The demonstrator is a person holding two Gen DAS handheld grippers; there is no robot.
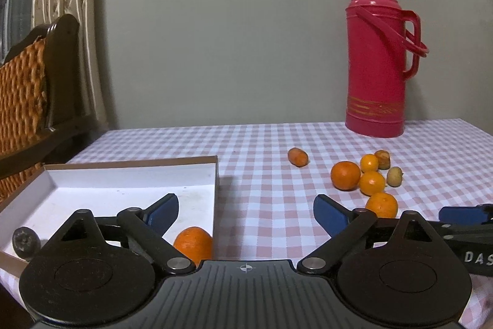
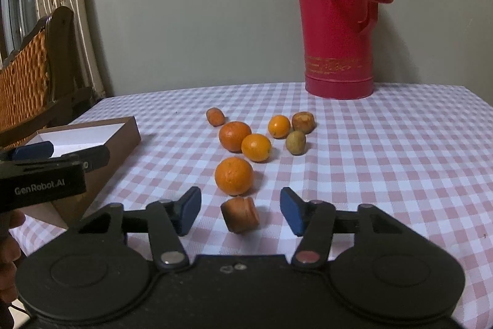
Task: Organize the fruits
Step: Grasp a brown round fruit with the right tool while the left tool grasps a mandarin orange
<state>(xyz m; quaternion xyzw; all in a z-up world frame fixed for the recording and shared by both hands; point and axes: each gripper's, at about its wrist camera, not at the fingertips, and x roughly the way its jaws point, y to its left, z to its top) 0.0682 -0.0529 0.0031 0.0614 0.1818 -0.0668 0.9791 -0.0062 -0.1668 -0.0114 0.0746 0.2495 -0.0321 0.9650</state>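
**Orange fruit loose on checked cloth, one piece in the box**

Orange-skinned fruits are lying in a loose cluster on the pink-and-white checked tablecloth (image 2: 385, 162). The nearest whole orange (image 2: 234, 175) is sitting just beyond the right gripper (image 2: 240, 213); behind it, a larger orange (image 2: 234, 135) and a smaller one (image 2: 256, 147) are touching each other, and another small orange (image 2: 279, 126) is lying a little further back. A dull greenish-brown fruit (image 2: 295, 142) and a brown, flat-topped fruit (image 2: 303, 122) are resting just beside that group. An oblong reddish-orange piece (image 2: 215, 117) is lying apart on the left, toward the far edge.

A stubby orange-brown piece (image 2: 240, 214), ridged at one end, is lying on the cloth between the blue pads (image 2: 291, 211) of the right gripper. The jaws are standing apart on either side of it, with clear cloth showing at both pads; no pad is pressing on it.

The left gripper (image 1: 246, 213) is also standing wide open, with nothing between its pads. It is hovering over the near right corner of the shallow white-lined cardboard box (image 1: 215, 174). One orange (image 1: 193, 242) is resting inside that corner, against the right wall, partly hidden behind the left finger linkage; whether it is touching the front wall cannot be told.

A tall red thermos flask (image 2: 337, 20) is standing upright at the back of the table.
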